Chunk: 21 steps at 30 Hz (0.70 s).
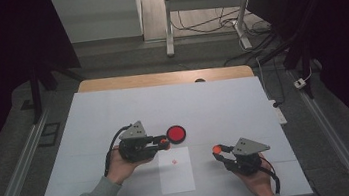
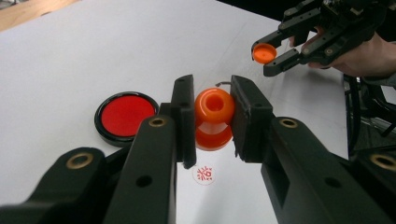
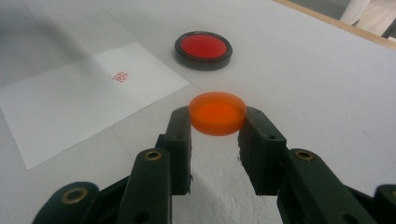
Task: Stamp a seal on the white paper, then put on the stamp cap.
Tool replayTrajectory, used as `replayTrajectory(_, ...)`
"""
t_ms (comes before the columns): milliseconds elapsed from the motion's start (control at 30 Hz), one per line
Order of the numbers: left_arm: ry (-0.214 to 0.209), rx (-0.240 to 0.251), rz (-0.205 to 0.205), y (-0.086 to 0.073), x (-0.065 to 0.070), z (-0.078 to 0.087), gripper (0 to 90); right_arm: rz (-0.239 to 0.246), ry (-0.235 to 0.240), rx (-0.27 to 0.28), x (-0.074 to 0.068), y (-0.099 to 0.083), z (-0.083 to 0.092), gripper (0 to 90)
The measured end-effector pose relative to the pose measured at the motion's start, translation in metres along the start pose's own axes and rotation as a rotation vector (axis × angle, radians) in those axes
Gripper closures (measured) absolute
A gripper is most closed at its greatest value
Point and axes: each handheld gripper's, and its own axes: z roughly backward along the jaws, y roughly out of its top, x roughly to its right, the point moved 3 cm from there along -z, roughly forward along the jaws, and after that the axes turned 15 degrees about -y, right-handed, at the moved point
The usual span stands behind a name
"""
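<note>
Stamp (image 2: pixel 214 119), orange, sits pinched between the jaws of the left gripper (image 2: pixel 212 116), clamped at its waist, lifted off the table (image 1: pixel 114 115) just above the white paper sheet (image 1: pixel 177 175). In the high view that gripper (image 1: pixel 160 144) is left of centre, with the stamp a small orange bit (image 1: pixel 164 141) at its tip, right beside the ink pad (image 1: pixel 176 134).

Cap (image 3: pixel 217 113) is gripped between the jaws of the right gripper (image 3: pixel 215 122), held by its rim on both sides; in the high view it shows as an orange dot (image 1: pixel 216 149) at the tip of that gripper (image 1: pixel 221 151), lower right of centre, well apart from the stamp.

Stamp: glossy orange plastic, spool shape, rounded knob with a dimple, narrow neck, wider disc below. Its long axis runs toward the left gripper view's camera, knob end facing it, disc end toward the sheet. Cap: shallow round translucent orange plastic, lying flat, open side up I think. Ink pad: round black case, flat red matte centre, resting on the table. Sheet: thin, flat, with a small red stamp mark (image 3: pixel 121 76). Table surface white, smooth, wood edge at the far side.
</note>
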Motion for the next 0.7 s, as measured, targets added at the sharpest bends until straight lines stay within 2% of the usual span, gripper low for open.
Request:
replayTrajectory(133,-0.005,0.021,-0.006,0.005,0.002,-0.001,72.6,0.002,0.004,0.006,-0.004,0.004,-0.002,64.6)
replayTrajectory(400,-0.02,0.04,-0.022,0.015,0.007,-0.007,72.6,0.015,0.043,0.016,-0.014,0.011,-0.009,64.6)
replayTrajectory(700,-0.016,0.045,-0.025,0.016,0.007,-0.006,72.6,0.023,0.059,0.021,-0.02,0.015,-0.015,64.6)
